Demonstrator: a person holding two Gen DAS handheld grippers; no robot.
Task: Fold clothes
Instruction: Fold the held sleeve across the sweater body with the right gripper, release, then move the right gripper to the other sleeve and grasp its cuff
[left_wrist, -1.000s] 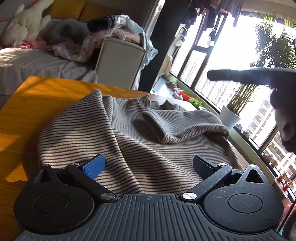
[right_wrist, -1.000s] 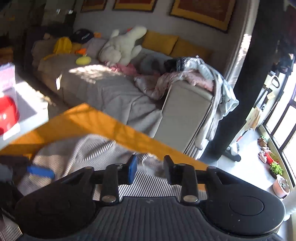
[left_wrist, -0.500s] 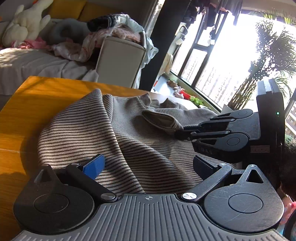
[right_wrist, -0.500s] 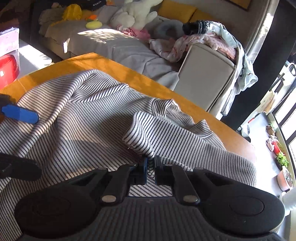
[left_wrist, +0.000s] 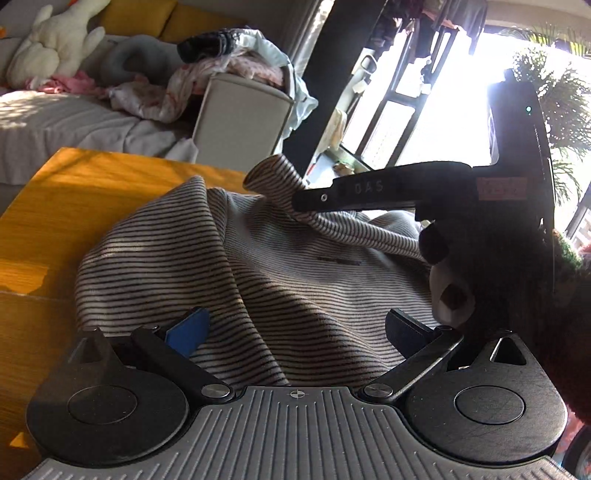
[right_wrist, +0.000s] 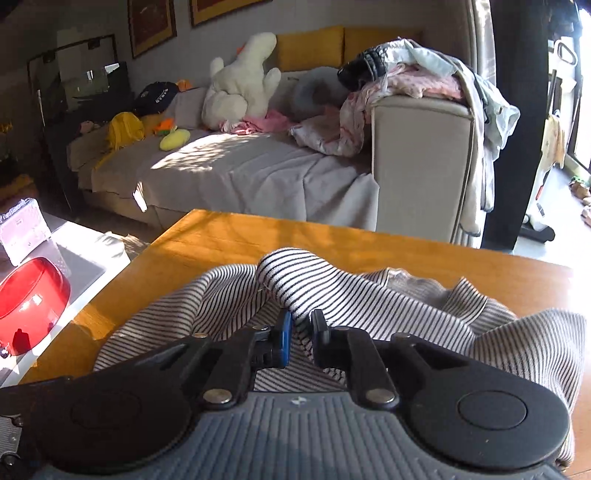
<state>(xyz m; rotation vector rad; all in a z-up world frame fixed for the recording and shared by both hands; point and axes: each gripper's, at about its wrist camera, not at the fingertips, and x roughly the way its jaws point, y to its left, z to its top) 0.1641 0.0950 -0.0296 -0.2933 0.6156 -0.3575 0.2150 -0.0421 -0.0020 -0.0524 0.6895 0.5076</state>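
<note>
Striped sweater (left_wrist: 280, 280) lies on orange desk (left_wrist: 92, 206). Right hand-held gripper (right_wrist: 300, 329) pinches its sleeve (right_wrist: 295, 284), jaws having just eased slightly; left hand-held gripper (left_wrist: 295, 328) gapes wide over the fabric.

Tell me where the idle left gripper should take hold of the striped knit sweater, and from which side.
Grip the near hem of the striped knit sweater, coming low from the front edge of the orange wooden table. The hem lies flat between the left gripper's open fingers, while the right gripper already pinches the raised sleeve, so the hem is likely the free edge.

"DAS" on right tongs (left_wrist: 295, 201)
</note>
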